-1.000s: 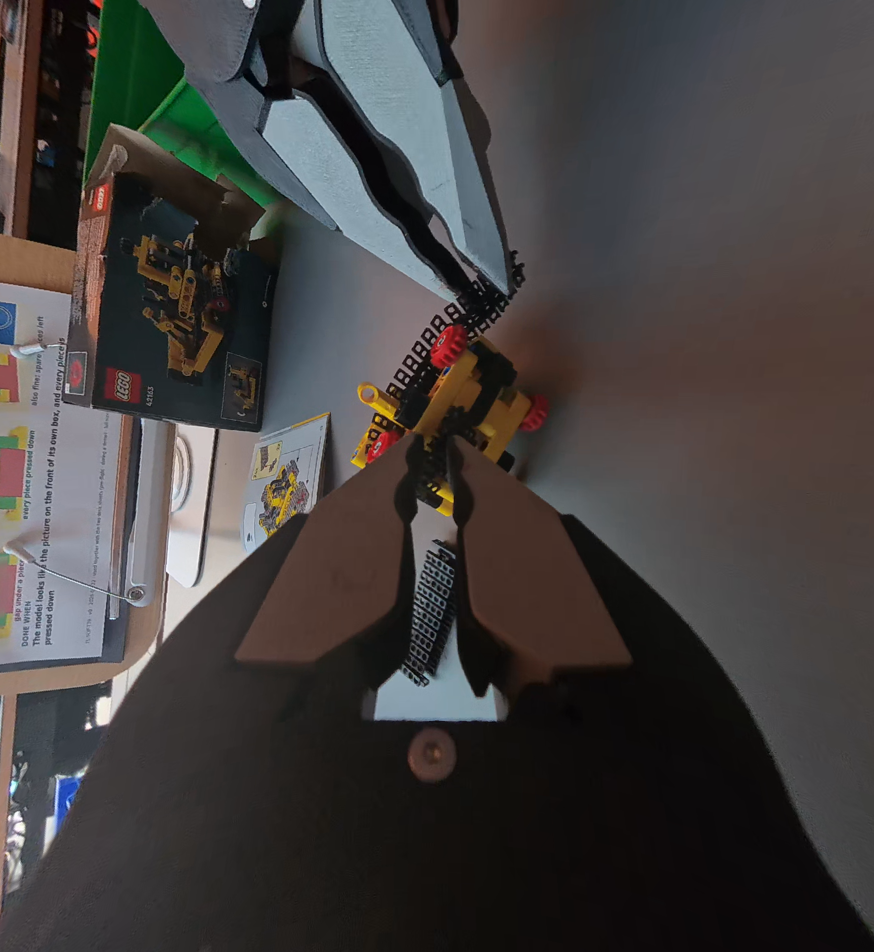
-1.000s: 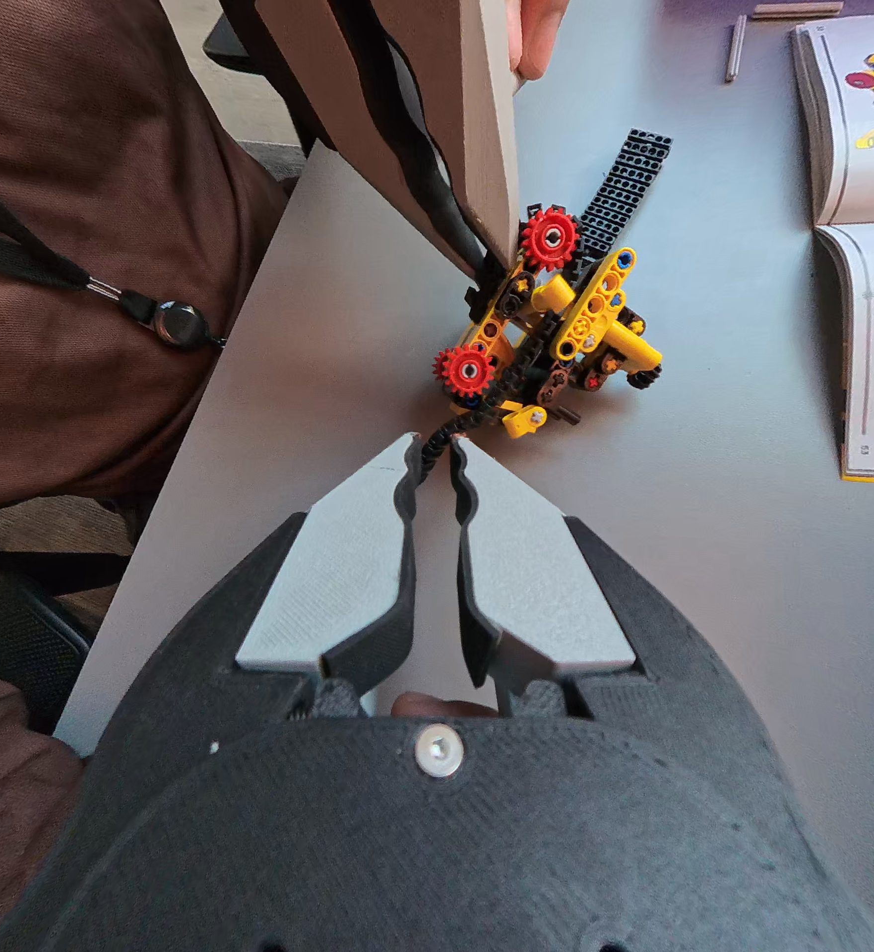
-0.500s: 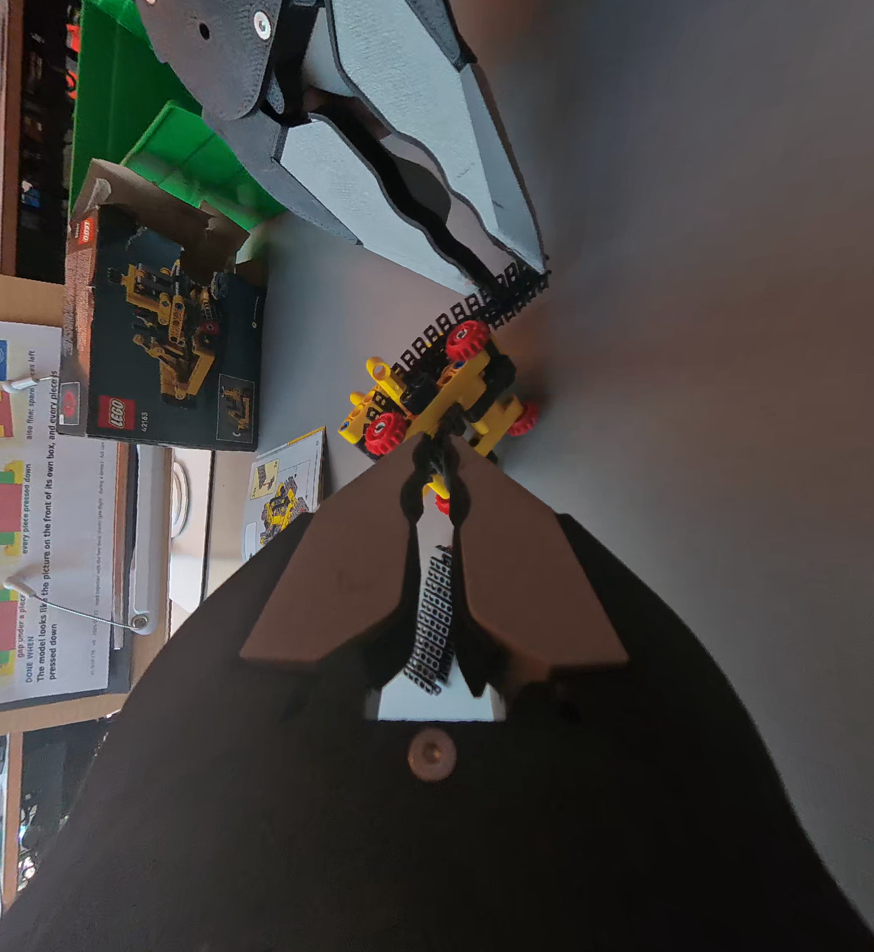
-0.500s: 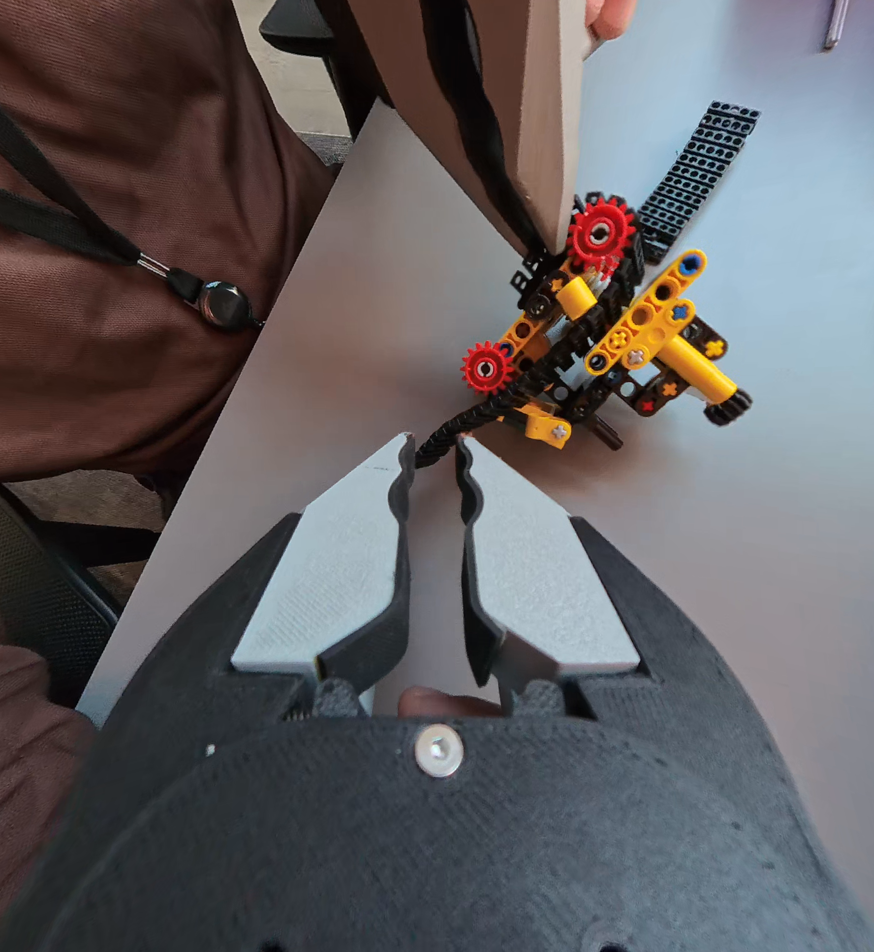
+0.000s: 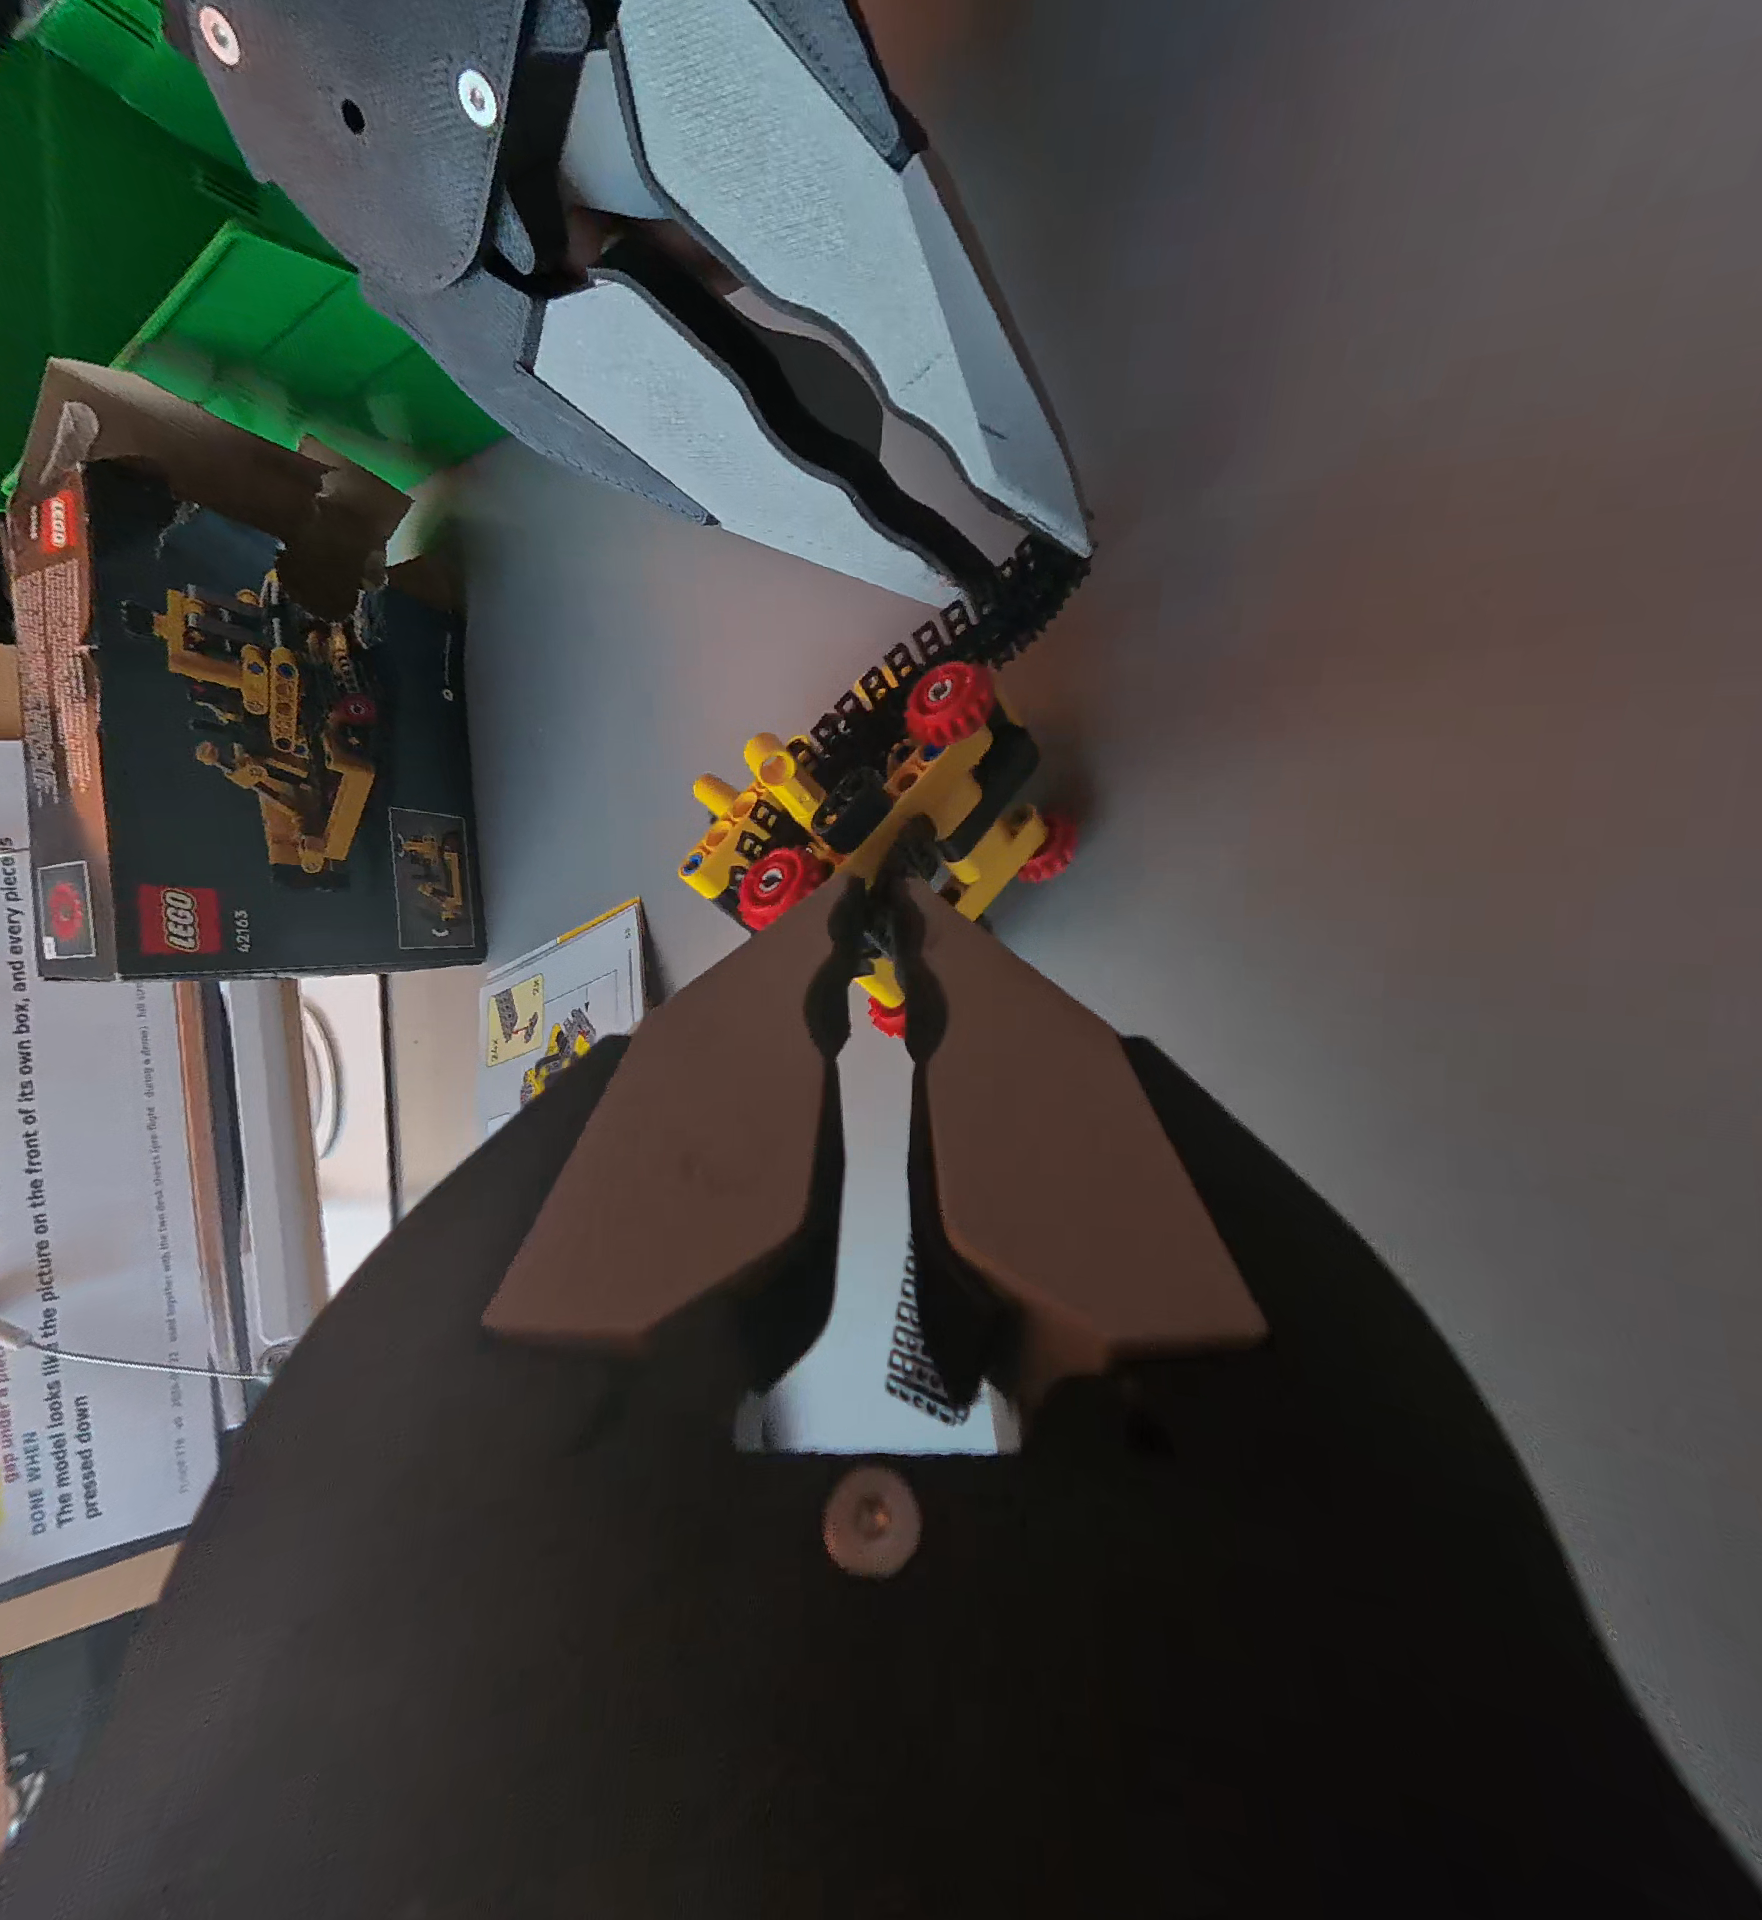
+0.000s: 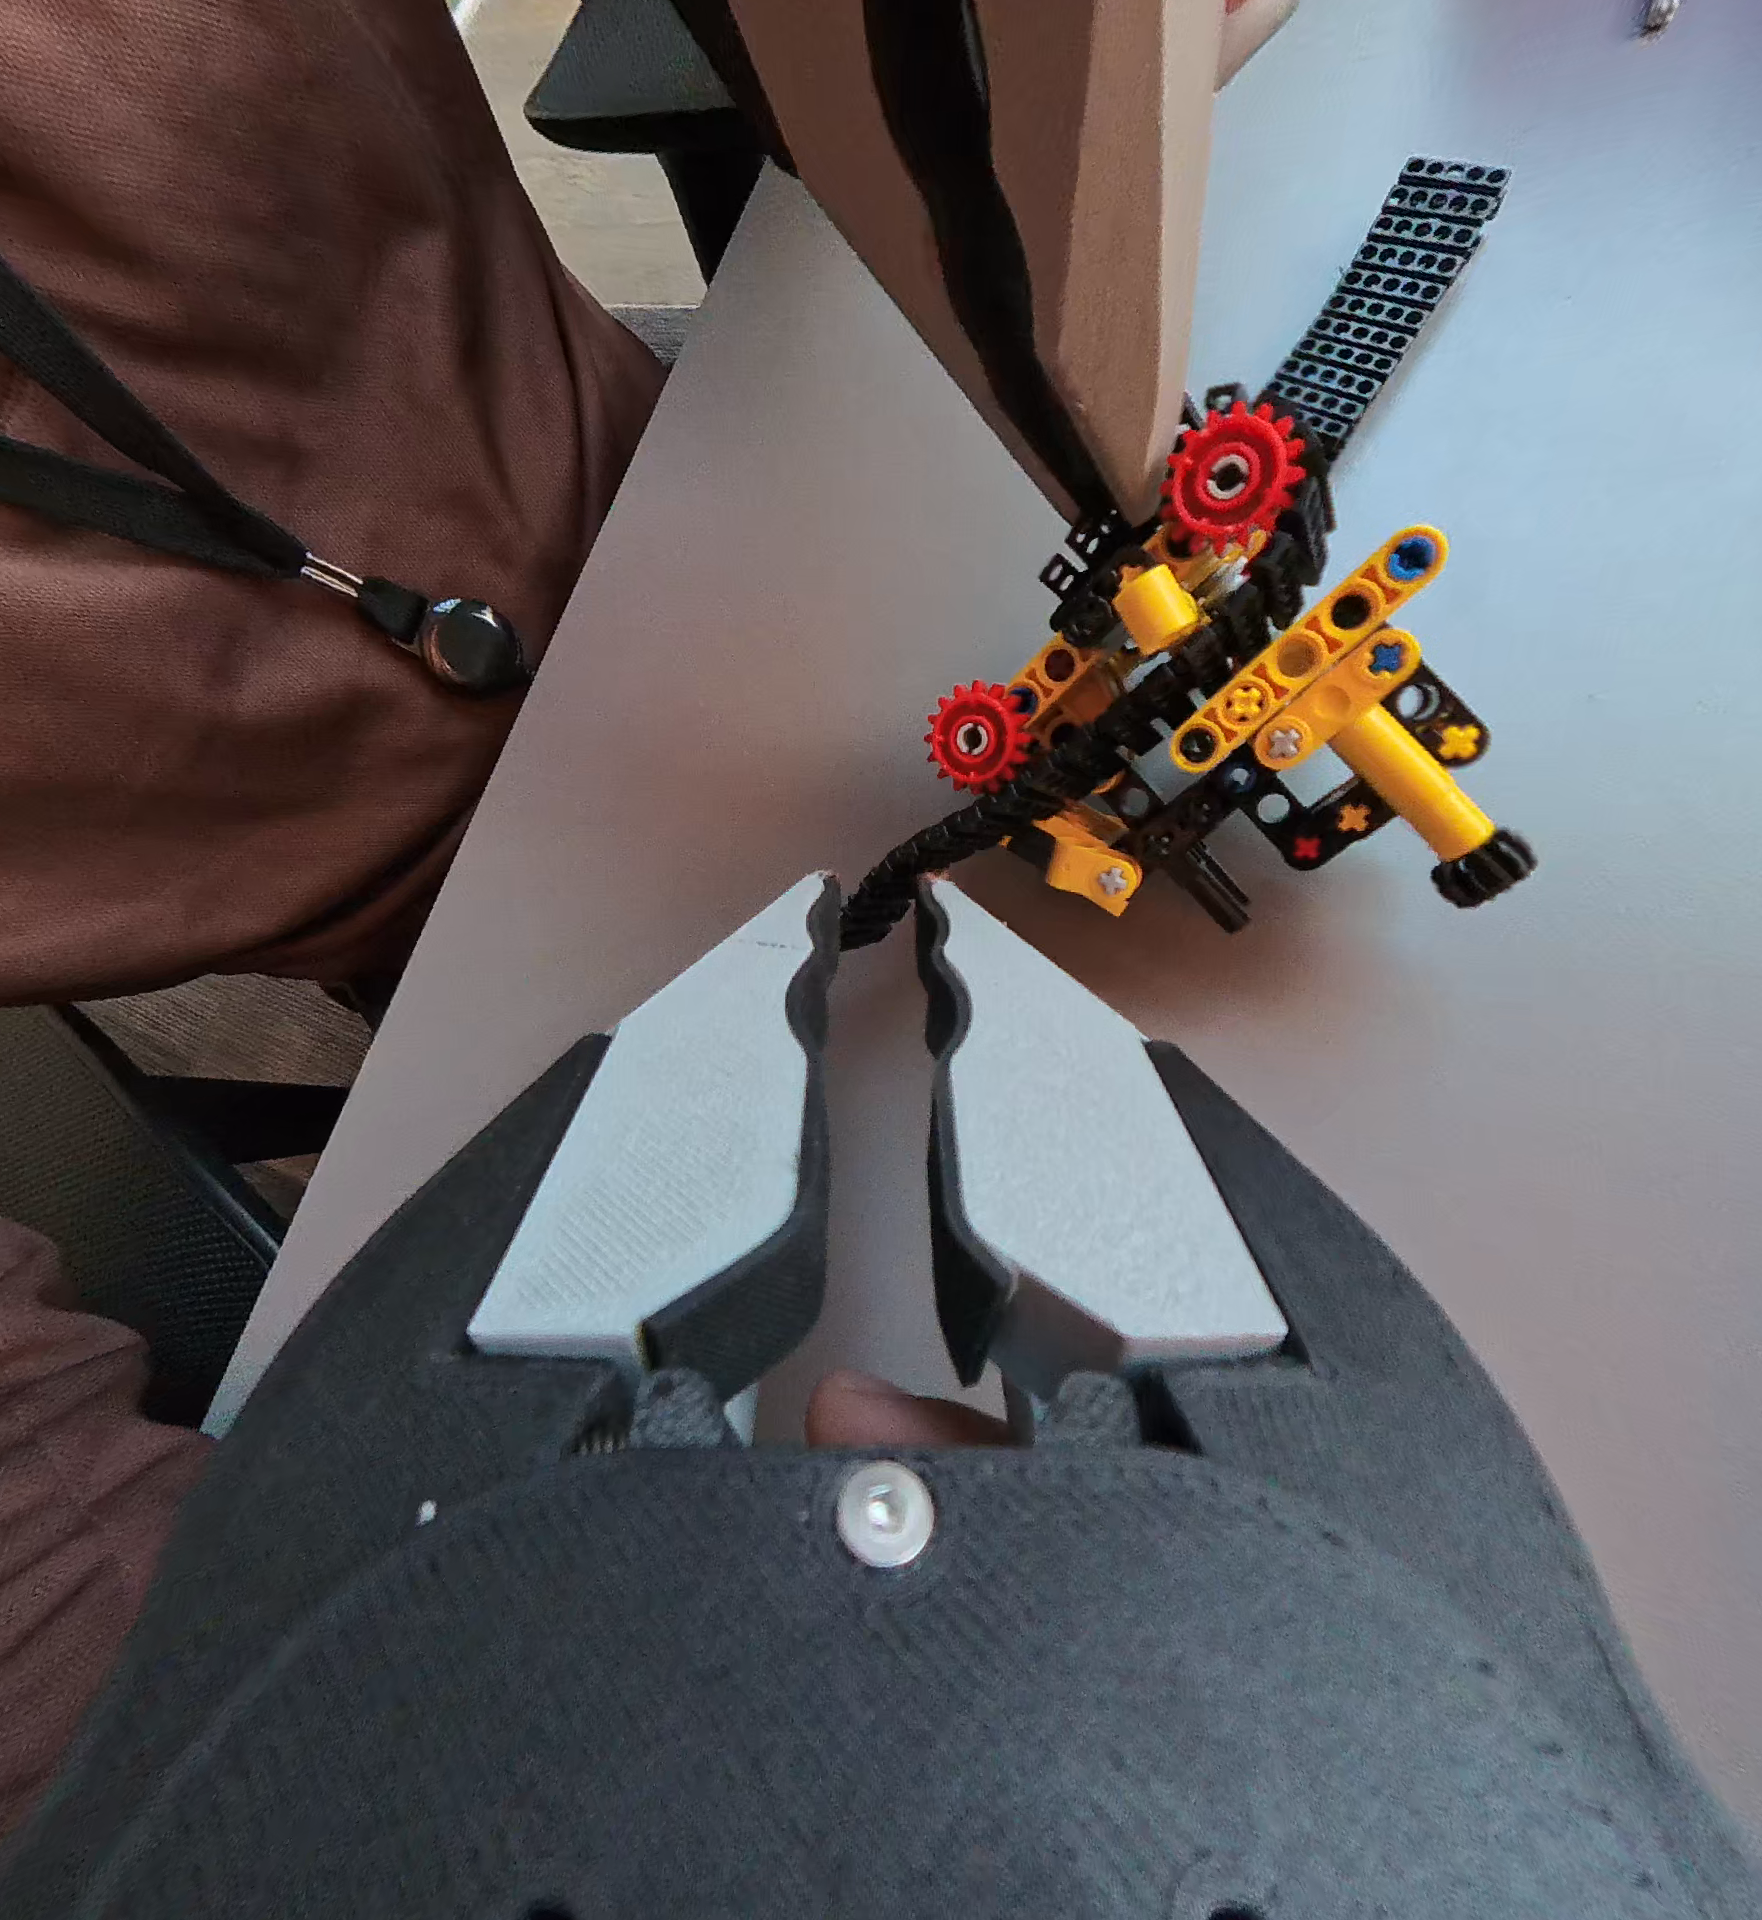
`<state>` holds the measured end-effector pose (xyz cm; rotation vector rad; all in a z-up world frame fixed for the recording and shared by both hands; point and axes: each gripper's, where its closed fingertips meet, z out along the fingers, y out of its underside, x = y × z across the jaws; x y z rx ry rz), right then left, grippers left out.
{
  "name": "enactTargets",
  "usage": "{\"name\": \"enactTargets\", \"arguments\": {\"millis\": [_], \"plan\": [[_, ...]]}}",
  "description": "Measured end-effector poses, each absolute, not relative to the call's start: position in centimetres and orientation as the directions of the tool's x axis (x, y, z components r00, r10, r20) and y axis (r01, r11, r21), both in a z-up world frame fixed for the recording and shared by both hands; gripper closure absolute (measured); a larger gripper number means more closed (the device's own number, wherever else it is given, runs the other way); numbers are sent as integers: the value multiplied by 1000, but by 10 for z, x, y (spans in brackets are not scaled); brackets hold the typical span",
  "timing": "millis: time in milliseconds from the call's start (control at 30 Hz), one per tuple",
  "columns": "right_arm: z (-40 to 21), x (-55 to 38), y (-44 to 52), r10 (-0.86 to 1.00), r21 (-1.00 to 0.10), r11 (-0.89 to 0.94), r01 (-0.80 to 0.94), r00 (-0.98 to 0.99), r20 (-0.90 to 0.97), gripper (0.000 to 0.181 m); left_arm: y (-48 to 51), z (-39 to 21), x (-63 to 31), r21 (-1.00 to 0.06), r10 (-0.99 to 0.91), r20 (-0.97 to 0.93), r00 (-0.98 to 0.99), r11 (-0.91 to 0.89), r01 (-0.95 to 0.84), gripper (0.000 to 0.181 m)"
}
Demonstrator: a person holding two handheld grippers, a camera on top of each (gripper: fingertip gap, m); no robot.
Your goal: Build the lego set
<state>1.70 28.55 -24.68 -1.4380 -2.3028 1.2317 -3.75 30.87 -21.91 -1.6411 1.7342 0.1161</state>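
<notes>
R gripper [image 6: 877, 899] clenched on free end of black track chain [image 6: 970, 842], L gripper [image 5: 872, 909] gripping yellow lego model [image 5: 887, 810] w/ red gears on grey table [image 6: 1479, 1143], torn-open lego box [image 5: 243, 727] & green bin [image 5: 129, 249] beyond, contents unseen.

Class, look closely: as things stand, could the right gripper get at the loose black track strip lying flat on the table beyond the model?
Probably not directly. The right gripper is shut on the track chain, and the model and left gripper sit between it and the loose track strip.
</notes>
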Motion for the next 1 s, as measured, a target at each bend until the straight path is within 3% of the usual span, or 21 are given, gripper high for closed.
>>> {"name": "enactTargets", "arguments": {"millis": [267,400,633,800,1000], "plan": [[-246,16,285,806,-714,205,670,-529,-265,171,317,-211,-39,-419,-796,-594,114,185,-889,156],[-246,15,285,808,-714,211,668,-530,-257,171,323,-211,-42,-342,-744,-667,38,262,-902,153],[-248,15,286,810,-707,217,673,-528,-254,171,348,-188,-57,-394,-781,-621,66,239,-887,156],[-248,14,287,814,-709,220,670,-527,-245,171,359,-203,-58,-327,-846,-516,-133,337,-883,143],[-248,14,288,817,-709,229,668,-527,-233,171,359,-215,-43,-422,-919,-310,-244,363,-831,138]]}}
